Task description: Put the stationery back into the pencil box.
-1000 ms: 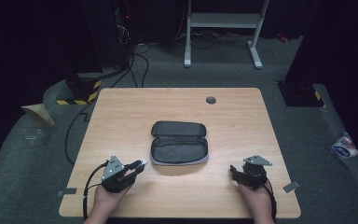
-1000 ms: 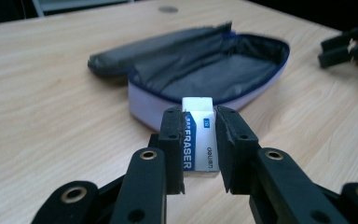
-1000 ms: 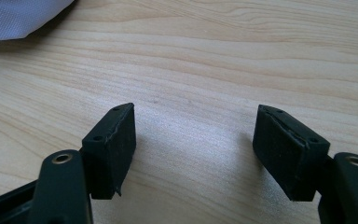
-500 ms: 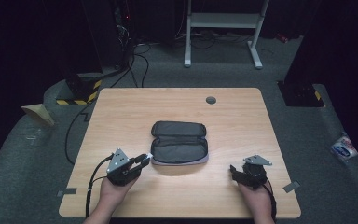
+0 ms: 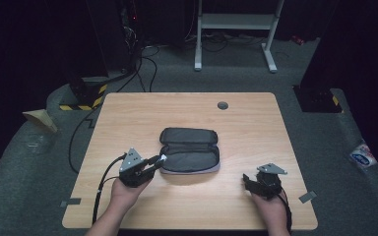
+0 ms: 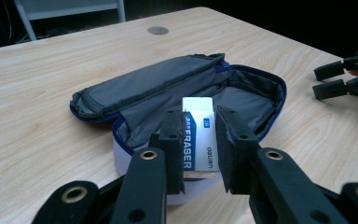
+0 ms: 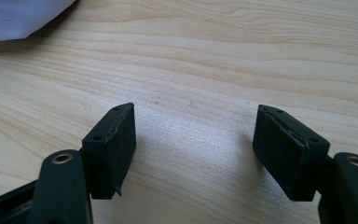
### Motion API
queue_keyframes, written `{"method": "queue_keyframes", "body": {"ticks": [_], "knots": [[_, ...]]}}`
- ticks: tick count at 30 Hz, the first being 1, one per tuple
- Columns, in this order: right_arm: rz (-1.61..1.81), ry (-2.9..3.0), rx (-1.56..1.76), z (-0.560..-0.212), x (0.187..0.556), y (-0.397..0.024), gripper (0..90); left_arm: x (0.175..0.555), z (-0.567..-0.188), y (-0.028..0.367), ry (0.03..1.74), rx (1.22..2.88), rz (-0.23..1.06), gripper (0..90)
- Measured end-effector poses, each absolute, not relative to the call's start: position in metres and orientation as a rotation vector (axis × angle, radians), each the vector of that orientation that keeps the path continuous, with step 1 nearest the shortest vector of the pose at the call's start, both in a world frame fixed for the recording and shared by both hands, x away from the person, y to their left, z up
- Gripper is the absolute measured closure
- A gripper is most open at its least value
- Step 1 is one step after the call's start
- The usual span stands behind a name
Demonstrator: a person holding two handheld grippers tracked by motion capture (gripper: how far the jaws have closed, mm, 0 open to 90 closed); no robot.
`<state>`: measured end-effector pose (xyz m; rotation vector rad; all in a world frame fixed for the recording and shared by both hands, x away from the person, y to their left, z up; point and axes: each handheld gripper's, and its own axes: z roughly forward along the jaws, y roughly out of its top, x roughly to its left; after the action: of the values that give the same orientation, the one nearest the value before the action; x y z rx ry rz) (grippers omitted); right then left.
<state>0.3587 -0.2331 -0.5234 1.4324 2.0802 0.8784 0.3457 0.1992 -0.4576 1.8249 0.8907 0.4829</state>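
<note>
An open dark pencil case (image 5: 189,150) (image 6: 168,93) with a grey lining lies at the middle of the wooden table (image 5: 246,123). My left gripper (image 5: 158,161) (image 6: 199,140) is shut on a white and blue eraser (image 6: 198,140) (image 5: 163,158), held just above the case's near left rim. My right gripper (image 5: 248,181) (image 7: 205,144) rests low over the bare wood near the table's front right, open with nothing between its fingers. Its black jaws also appear at the right edge of the left gripper view.
A round grey grommet (image 5: 222,105) (image 6: 158,30) sits in the table near its far edge. Cables and a yellow-black striped block (image 5: 81,98) lie on the floor to the left. A white desk frame (image 5: 236,24) stands behind the table.
My left gripper has carried the eraser to the right and slightly up, from beside the case to its near left rim. The right gripper has stayed in place.
</note>
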Motion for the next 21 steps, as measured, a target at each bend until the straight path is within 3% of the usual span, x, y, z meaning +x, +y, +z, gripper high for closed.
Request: {"method": "queue_keyframes", "body": {"ticks": [21], "knots": [[0.879, 2.081, 1.432, -0.523, 0.359, -0.233, 29.8, 0.379, -0.455, 0.189, 0.938, 1.839, 0.441, 72.8]]}}
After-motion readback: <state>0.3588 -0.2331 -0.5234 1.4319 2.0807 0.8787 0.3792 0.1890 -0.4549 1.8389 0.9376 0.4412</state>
